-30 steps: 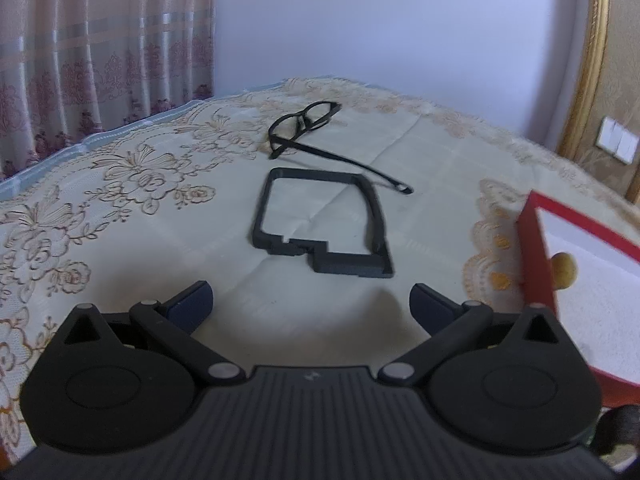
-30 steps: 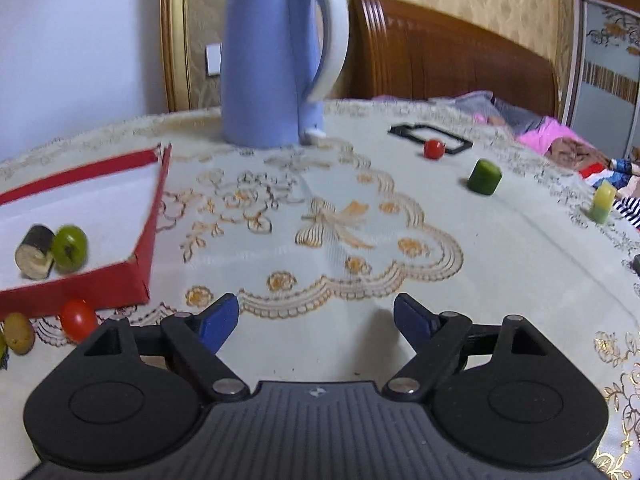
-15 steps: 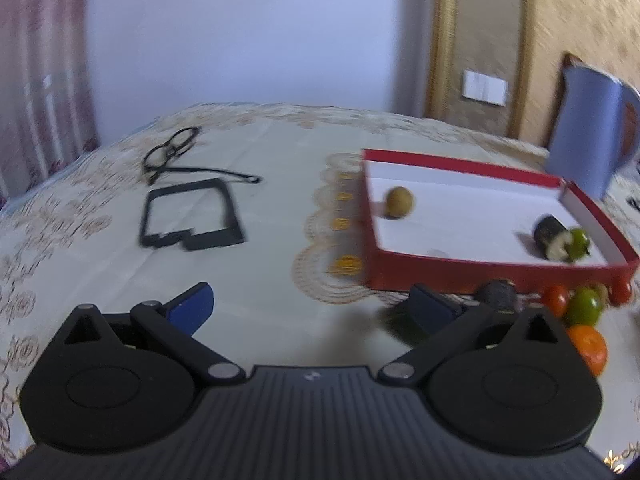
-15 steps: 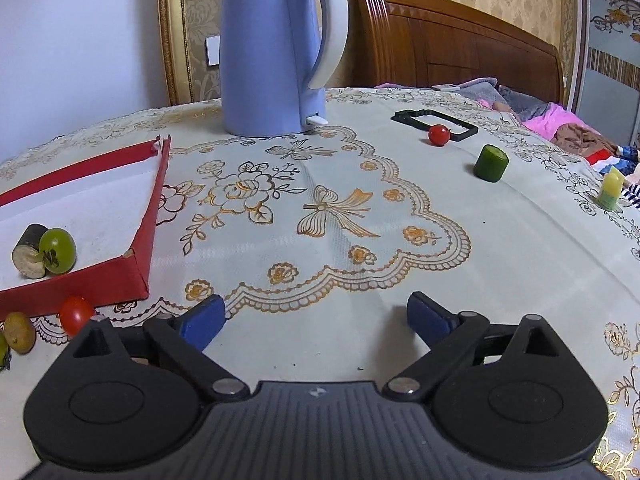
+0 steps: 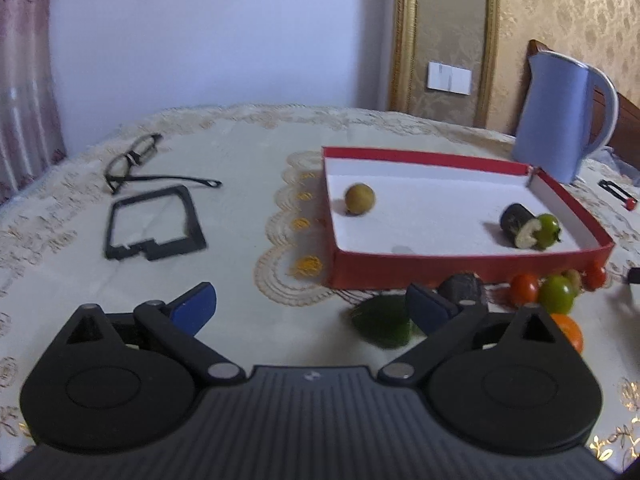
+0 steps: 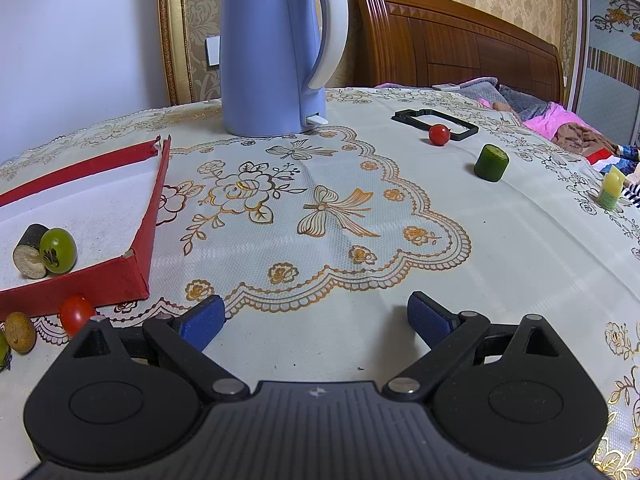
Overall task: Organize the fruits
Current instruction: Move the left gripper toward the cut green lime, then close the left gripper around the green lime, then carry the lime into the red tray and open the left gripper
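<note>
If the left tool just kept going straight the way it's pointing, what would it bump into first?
Probably the bare tablecloth: the left tool tilts downward, open and empty. Further along that line sits the red tray; depth is hard to judge.

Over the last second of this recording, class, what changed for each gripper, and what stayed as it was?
The left gripper swung its view from the glasses and black frame toward the red box; its jaws stay open and empty. The right gripper kept its place, and its jaws have just been opening, with nothing between them. Nothing was picked up or released. The fruit in the box, the tomatoes and the kettle lie unchanged.
</note>
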Tool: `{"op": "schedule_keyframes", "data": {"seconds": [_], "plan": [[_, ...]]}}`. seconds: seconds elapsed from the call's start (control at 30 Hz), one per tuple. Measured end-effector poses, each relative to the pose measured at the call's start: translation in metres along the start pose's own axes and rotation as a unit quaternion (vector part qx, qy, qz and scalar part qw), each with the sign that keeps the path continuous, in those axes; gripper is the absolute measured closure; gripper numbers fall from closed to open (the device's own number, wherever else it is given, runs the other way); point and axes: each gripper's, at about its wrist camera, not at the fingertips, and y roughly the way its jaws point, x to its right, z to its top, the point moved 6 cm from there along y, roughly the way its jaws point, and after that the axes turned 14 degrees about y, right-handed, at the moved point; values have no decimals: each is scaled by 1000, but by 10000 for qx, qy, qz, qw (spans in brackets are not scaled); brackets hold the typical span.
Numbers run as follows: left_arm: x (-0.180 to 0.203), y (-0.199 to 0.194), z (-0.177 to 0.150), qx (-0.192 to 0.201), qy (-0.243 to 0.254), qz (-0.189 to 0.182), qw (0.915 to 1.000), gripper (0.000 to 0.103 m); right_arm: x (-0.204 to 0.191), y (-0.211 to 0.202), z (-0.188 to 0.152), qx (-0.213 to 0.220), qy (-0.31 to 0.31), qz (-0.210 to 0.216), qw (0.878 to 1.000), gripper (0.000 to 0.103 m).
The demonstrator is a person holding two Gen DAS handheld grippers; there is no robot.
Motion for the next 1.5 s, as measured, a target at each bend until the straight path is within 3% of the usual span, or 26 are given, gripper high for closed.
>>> {"op": "schedule_keyframes", "data": {"seconds": [0.2, 0.37, 0.4, 0.57, 0.63, 0.7, 0.77, 1.03, 1.3, 1.5], "plan": [[11, 0, -1, 87, 136, -282, 9995, 2, 0, 0, 0, 1, -2, -1, 10000, 4], [16, 6, -3, -15, 280, -152, 9995, 4, 0, 0, 0, 1, -2, -1, 10000, 4], [15, 9, -5, -105, 254, -151, 9995, 13, 0, 0, 0, 1, -2, -1, 10000, 4], [15, 12, -7, -121, 229, -347, 9991, 26, 0, 0, 0, 2, -3, 0, 10000, 4], [20, 9, -6, -53, 357, -429, 9984, 39, 0, 0, 0, 3, -4, 0, 10000, 4], [26, 6, -5, 2, 441, -580, 9973, 61, 0, 0, 0, 3, -4, 0, 10000, 4], [32, 5, -4, 19, 558, -639, 9964, 69, 0, 0, 0, 3, -5, 0, 10000, 4], [36, -1, 1, 87, 598, -584, 9965, 71, 0, 0, 0, 4, -4, 2, 10000, 4], [27, -12, 48, 559, 433, -487, 9963, 71, 0, 0, 0, 3, -5, 1, 10000, 4], [14, 30, 63, 228, 178, -370, 9989, 71, 0, 0, 0, 3, -6, 1, 10000, 4]]}}
